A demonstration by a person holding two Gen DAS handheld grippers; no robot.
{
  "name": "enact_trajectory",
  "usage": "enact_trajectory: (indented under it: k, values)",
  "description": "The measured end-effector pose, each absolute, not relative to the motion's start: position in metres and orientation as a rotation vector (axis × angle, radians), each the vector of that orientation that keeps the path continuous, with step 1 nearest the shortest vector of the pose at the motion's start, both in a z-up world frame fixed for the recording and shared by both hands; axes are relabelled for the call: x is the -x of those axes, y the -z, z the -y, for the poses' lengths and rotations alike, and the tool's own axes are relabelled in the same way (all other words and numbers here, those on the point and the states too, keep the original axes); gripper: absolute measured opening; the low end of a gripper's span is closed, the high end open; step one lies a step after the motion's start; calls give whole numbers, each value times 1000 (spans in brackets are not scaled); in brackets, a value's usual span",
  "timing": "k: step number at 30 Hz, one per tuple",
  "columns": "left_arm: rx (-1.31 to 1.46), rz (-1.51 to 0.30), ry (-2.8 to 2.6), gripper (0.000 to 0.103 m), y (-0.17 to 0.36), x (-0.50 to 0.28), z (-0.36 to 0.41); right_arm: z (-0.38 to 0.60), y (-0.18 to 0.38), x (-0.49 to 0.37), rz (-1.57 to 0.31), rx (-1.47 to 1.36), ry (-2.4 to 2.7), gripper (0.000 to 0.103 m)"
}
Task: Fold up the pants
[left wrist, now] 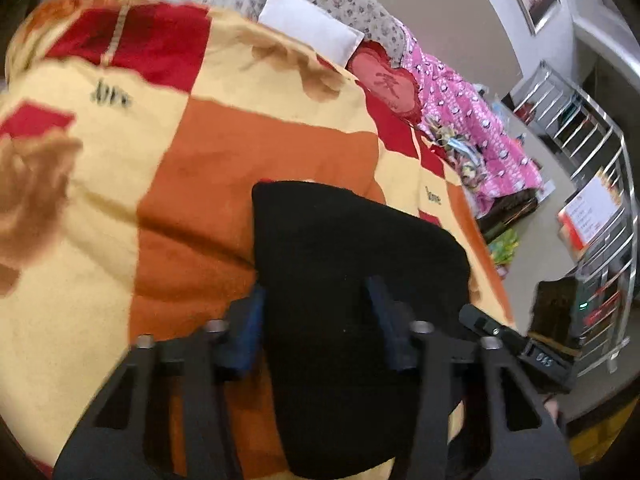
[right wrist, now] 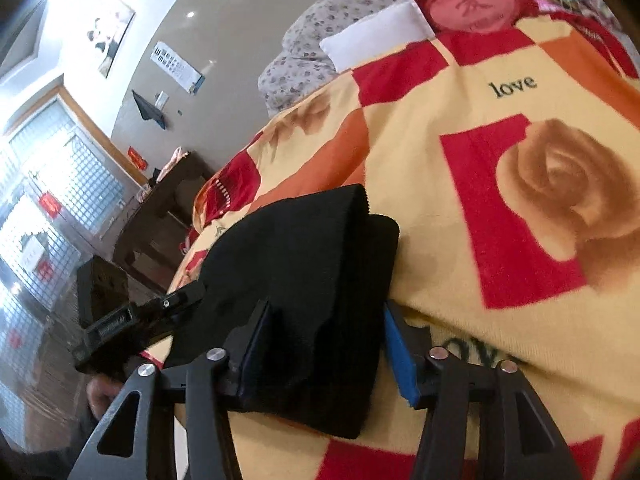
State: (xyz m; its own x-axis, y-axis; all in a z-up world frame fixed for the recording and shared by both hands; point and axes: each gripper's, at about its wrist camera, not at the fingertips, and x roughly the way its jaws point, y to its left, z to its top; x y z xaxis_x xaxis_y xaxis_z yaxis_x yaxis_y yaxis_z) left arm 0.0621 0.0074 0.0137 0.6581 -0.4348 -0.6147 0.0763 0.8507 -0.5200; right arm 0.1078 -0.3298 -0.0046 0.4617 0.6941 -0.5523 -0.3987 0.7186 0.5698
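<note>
The black pants (left wrist: 352, 240) lie folded into a thick bundle on the checked red, orange and yellow blanket (left wrist: 240, 140). My left gripper (left wrist: 316, 290) stands over the near end. Its jaws are apart: the left pad is at the bundle's left edge and the right pad lies over the cloth, with no squeeze showing. In the right wrist view the pants (right wrist: 304, 240) show an upper layer folded over a lower one. My right gripper (right wrist: 328, 310) straddles the near end, jaws apart, and its blue right pad is bare beside the cloth's edge. Each view shows the other gripper (left wrist: 500, 336) (right wrist: 120, 320) at the side.
A white pillow (left wrist: 312, 32), a red heart cushion (left wrist: 388, 80) and a pink quilt (left wrist: 480, 128) lie at the bed's far end. A metal railing (left wrist: 600, 160) stands beyond the bed on one side, and a dark wooden table (right wrist: 160, 216) stands on the other.
</note>
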Motion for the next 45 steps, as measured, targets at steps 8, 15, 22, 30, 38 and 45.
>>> enact_trajectory:
  k: [8,15,22,30,38,45]
  values:
    - [354,-696,291,34,-58,-98,0,336,-31,-132,-744,-444,-729,37]
    - [281,-828,199,49,-18,-154,-1,313,-1,-198,-905,-409,-641,39]
    - [182,-709,125,50,-50,-105,6,323,-39,-156,-752,-322,-582,40]
    - [121,-702,-19,65,-35,-26,66,300,-33,-50,-512,141,-564,40]
    - [18,-784,-97,66,3,-20,94,311,-16,-50,-596,102,-489,40]
    - [49,-794,-87,78,6,-17,88,302,5,-60,-725,141,-454,40]
